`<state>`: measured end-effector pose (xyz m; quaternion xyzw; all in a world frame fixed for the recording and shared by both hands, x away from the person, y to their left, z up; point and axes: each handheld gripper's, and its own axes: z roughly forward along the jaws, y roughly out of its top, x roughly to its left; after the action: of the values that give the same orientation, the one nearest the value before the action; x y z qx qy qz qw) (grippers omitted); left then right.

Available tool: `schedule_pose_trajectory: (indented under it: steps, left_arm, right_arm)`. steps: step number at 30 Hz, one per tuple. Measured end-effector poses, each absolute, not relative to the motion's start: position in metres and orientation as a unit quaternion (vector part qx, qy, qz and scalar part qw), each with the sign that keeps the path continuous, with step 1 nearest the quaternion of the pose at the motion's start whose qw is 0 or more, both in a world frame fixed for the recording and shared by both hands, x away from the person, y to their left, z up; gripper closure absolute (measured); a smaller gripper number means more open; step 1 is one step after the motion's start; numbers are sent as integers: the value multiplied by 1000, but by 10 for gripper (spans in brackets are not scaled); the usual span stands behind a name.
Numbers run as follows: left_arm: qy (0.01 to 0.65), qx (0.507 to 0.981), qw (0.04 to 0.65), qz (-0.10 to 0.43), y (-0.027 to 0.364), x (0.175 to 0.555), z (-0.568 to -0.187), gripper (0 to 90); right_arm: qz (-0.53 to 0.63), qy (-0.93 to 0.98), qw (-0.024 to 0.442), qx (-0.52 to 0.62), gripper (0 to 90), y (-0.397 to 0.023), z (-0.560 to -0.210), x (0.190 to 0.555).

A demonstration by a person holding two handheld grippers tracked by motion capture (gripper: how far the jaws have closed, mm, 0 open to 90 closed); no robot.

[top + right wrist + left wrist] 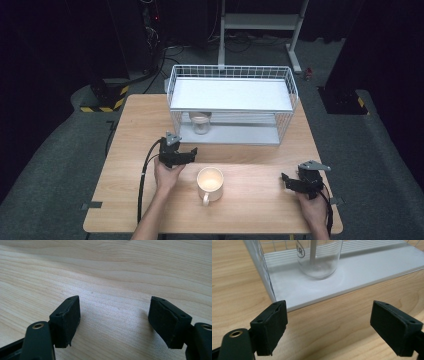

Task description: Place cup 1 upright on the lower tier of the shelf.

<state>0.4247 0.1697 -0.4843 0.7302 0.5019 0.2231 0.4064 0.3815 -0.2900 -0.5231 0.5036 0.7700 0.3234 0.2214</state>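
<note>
- High view: wooden table on a grey floor, with a white wire rack standing at its far side.
- High view: the rack has a flat white top shelf and a lower tray; a clear glass jar stands upright on the lower tray, toward its left end.
- High view: a cream mug stands upright near the middle of the table's near half, handle toward the person, apart from both tools.
- High view: the left tool is held in the person's left hand just in front of the rack's left end, pointing right; it is near the jar and just left of the mug, touching neither.
- High view: the right tool is held in the right hand low over the table at the near right, well apart from the mug and the rack.
- Left gripper view: the left tool's jaws stand wide apart with nothing between them; bare table lies below, and the rack's tray edge and the jar lie just beyond.
- Right gripper view: the right tool's jaws are spread wide and empty over bare wood grain.
</note>
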Motion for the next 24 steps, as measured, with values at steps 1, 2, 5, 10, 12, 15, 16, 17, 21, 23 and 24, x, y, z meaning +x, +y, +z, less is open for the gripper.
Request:
schedule_pose_trajectory:
  steps: [1,2,5,10,12,15,16,17,21,23,24]
  left_arm:
    - [503,730,406,223,171,423,-484,149]
    - [503,729,407,224,171,421,-485,150]
    - [504,732,398,228,173,415,-486,151]
    - [509,733,394,221,174,404,-493,151]
    - [513,732,392,217,175,398,-496,151]
    - [517,734,383,218,177,390,-501,151]
    - [518,735,379,219,178,388,-502,151]
    - [518,738,372,221,179,385,-504,151]
    - [523,740,359,224,182,374,-509,151]
    - [525,739,358,225,184,369,-511,151]
    - [526,739,358,222,184,367,-513,152]
  right_arm:
    - [323,770,221,504,261,-290,-523,381]
    - [323,770,222,503,261,-290,-523,382]
    - [323,770,222,504,261,-290,-523,381]
    - [323,769,221,505,261,-290,-523,381]
    - [323,770,222,504,261,-290,-523,382]
    - [323,770,222,503,260,-290,-523,382]
    - [323,770,221,504,260,-290,-523,381]
    - [323,770,221,504,260,-290,-523,381]
    - [323,770,221,504,261,-290,-523,381]
    - [323,770,222,504,261,-290,-523,381]
    - [323,770,221,504,260,-290,-523,381]
